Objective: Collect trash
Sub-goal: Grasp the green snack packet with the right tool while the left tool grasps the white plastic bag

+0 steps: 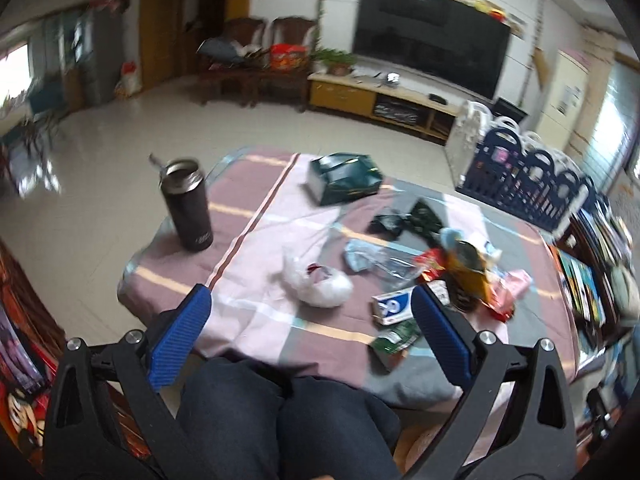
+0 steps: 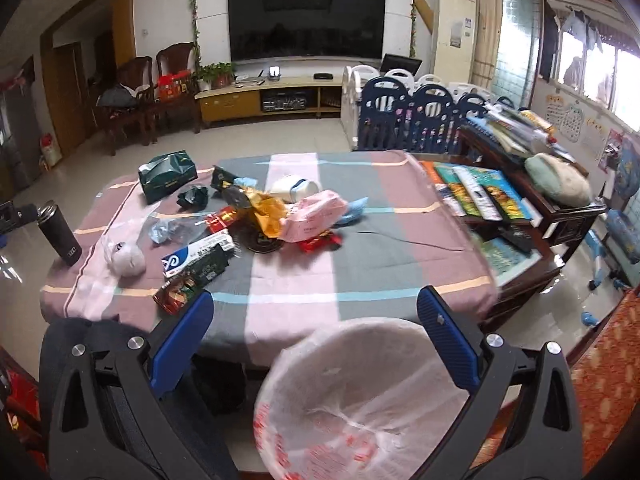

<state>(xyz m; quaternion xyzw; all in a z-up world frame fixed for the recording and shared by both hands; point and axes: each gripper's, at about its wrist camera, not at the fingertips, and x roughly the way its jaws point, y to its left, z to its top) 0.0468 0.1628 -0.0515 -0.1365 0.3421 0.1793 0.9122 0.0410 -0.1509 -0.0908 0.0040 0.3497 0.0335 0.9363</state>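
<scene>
Both grippers hang over the near edge of the worktop [image 2: 400, 248], well apart from the trash. Left gripper [image 1: 310, 312]: jaws wide open, nothing between them. Right gripper [image 2: 316, 312]: jaws wide open, empty, above the bin [image 2: 360, 396], which is lined with a thin clear bag and stands on the floor just beside the worktop's near edge.

Step in hand, as we judge it: the first pick. We would start with the nearest loose piece, the white bag [image 1: 320, 284], which sits apart from the pile and in line with the left jaws. We should close on its bulk, not on a trailing film edge, lift clear of the cloth so the cloth does not ride up, then carry low and release well inside the bin rim. The heap is best taken from its outer pieces inward, one at a time.

Count, as far as blur allows:
- bin: one
- white bag: one
- blue-and-white box [image 2: 196, 254]: one
- pink pack [image 2: 316, 214]: one
- green carton [image 2: 166, 176]: one
- flask [image 2: 60, 232]: one, upright, lid off, at the far left corner; likely not trash
- wrappers in the central heap: several, overlapping; we cannot give an exact number
</scene>
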